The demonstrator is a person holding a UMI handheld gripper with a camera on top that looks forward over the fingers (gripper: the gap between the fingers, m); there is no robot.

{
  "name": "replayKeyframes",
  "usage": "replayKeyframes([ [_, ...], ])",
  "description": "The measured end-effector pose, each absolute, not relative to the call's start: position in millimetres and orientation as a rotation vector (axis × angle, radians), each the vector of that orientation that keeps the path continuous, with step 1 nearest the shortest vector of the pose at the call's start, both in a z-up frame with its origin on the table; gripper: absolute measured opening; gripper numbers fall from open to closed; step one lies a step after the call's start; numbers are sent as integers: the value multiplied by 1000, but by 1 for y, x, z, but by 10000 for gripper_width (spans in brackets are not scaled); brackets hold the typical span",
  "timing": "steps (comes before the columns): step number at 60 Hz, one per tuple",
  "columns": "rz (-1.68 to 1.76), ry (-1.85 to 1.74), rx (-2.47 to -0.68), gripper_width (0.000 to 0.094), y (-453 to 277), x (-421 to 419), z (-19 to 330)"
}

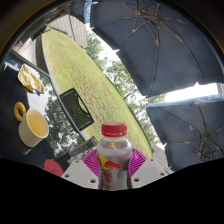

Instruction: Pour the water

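Note:
A clear plastic bottle (pixel 113 155) with a red cap and a red-and-white label stands upright between my fingers. My gripper (pixel 113 165) is shut on it, with the pink pads (pixel 92 164) pressed against both sides of the bottle. A yellow cup (pixel 34 125) with a handle stands on the table beyond and to the left of the fingers. The bottle is held above the table, and the whole view is tilted.
A dark tray or mat (pixel 76 108) lies on the table beyond the bottle. A plate with food (pixel 30 77) sits farther left. A lawn (pixel 85 75) stretches behind, with dark parasols (pixel 160 45) overhead to the right.

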State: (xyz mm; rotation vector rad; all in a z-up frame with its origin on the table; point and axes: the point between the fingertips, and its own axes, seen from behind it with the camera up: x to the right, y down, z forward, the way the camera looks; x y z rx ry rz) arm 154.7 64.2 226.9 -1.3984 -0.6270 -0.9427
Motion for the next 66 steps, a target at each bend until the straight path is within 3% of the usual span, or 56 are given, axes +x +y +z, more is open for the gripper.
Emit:
replayKeyframes([
  [6, -1232, -982, -1216, 312, 108, 114, 221],
  [14, -1501, -1412, -983, 312, 130, 67, 170],
  [21, -1735, -1676, -669, 312, 137, 49, 147],
  [26, -1791, -1779, -628, 312, 137, 52, 123],
  [33, -1763, -1738, -671, 315, 144, 59, 134],
  [38, -1669, -1573, -764, 314, 143, 61, 167],
  [45, -1327, -1097, -1073, 317, 142, 85, 242],
  [51, -840, -624, -1316, 318, 131, 116, 270],
  [60, -190, -142, -1535, 316, 130, 126, 234],
  [66, -62, -89, -1605, 317, 131, 133, 187],
])
